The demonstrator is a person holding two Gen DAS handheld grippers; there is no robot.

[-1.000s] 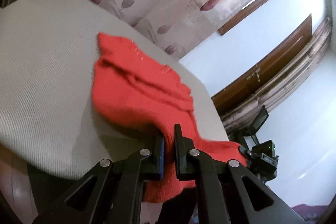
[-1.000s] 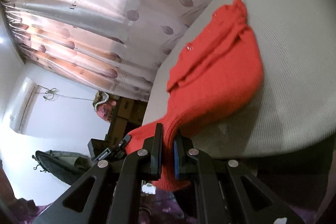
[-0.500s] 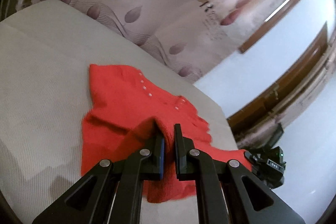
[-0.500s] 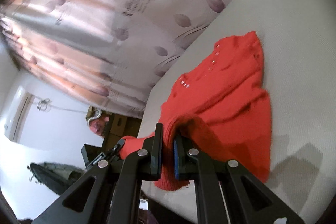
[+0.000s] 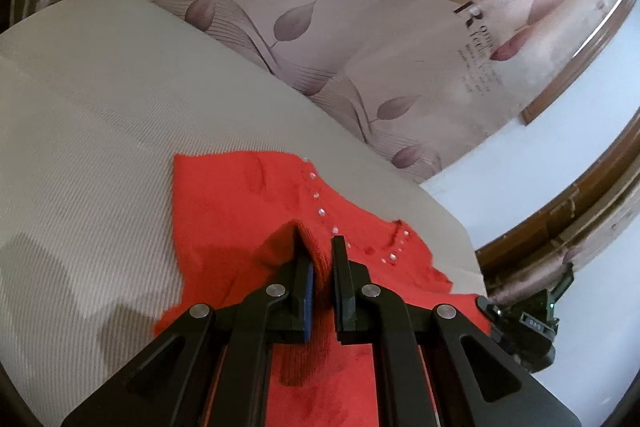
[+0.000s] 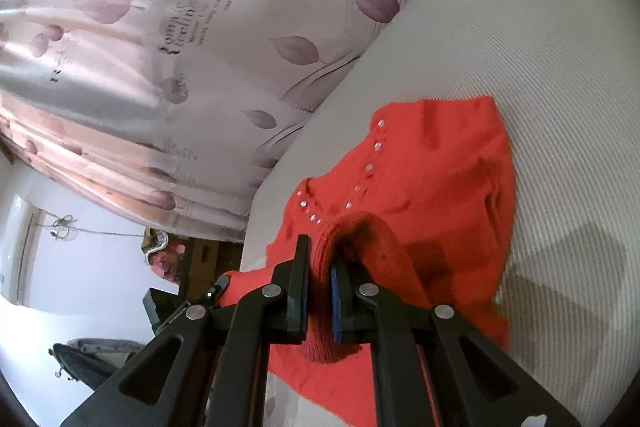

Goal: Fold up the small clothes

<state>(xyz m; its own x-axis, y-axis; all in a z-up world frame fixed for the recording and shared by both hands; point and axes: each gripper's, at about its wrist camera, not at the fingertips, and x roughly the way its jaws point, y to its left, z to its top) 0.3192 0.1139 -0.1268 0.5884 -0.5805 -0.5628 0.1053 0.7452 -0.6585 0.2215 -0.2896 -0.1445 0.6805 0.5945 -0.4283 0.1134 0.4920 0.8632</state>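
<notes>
A small red knit cardigan (image 5: pixel 232 211) with a row of clear buttons lies spread on the grey ribbed table cover (image 5: pixel 80 131). My left gripper (image 5: pixel 320 239) is shut on a raised fold of its red knit, low over the garment. In the right wrist view the same red cardigan (image 6: pixel 448 171) lies on the cover, and my right gripper (image 6: pixel 320 247) is shut on another pinched fold of it. The other gripper's black body (image 5: pixel 524 323) shows at the right edge of the left wrist view. What part of the cardigan each fold belongs to is hidden by the jaws.
A curtain (image 5: pixel 360 27) printed with leaves hangs right behind the table's far edge. A brown door frame (image 5: pixel 580 203) and white wall stand past the table's right corner. In the right wrist view, dark furniture (image 6: pixel 96 355) and clutter stand on the floor at the left.
Both grippers have carried their pinched folds forward over the table. The cardigan, hanging off the near edge and bunched a second ago, now lies spread flat with its button row showing.
</notes>
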